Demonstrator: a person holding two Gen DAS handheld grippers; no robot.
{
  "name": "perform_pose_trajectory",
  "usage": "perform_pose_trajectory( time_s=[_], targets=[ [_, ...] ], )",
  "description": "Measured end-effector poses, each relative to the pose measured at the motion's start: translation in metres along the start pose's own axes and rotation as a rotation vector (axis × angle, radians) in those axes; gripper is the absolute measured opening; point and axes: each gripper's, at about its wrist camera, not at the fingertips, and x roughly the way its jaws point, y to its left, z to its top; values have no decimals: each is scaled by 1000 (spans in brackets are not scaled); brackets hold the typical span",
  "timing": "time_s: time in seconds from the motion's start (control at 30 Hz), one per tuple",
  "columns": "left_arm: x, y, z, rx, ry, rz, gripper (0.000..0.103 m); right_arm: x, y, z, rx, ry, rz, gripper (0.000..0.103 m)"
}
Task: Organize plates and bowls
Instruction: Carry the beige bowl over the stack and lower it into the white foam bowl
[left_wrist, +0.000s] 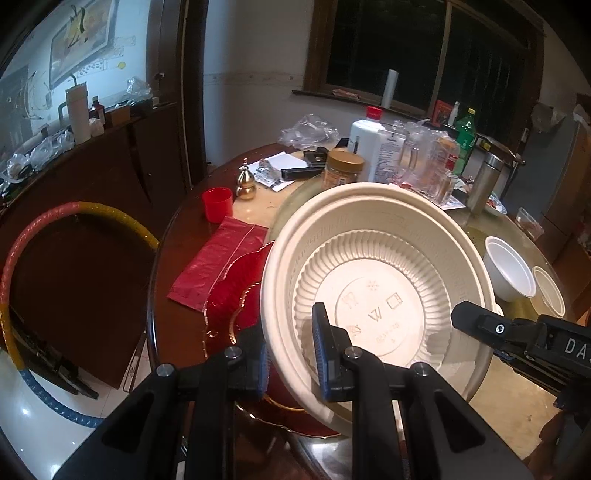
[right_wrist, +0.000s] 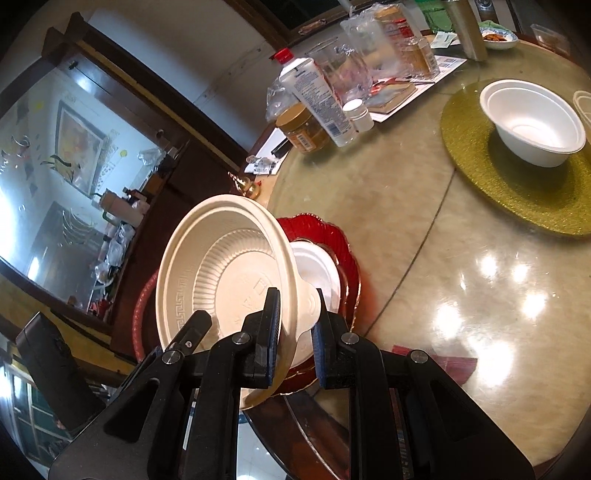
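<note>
The cream ribbed bowl (left_wrist: 373, 280) is held tilted above the red scalloped plate (right_wrist: 347, 254), its rim pinched by the left gripper (left_wrist: 290, 354) and right gripper (right_wrist: 297, 336), both nearly closed. Uneven pulling could buckle the thin rim, and the bowl could be dropped.

Beige bowl (right_wrist: 221, 280) is clamped by its rim in right hand-held gripper (right_wrist: 295, 332), held tilted above red plate (right_wrist: 347, 254) at worktop (right_wrist: 406, 258) edge.

Our left gripper (left_wrist: 290, 360) and right gripper (right_wrist: 296, 334) both point steeply downward, side by side. Each has its jaws nearly closed, clamped on opposite rims of one cream bowl (left_wrist: 373, 291).
</note>
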Motion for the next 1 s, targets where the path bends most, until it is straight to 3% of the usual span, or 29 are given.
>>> perform_pose_trajectory(
  time_s=[1.0],
  targets=[
    [28,18,-4,-9,63,55,19,42,-1,1,7,68,-15,15]
  ],
)
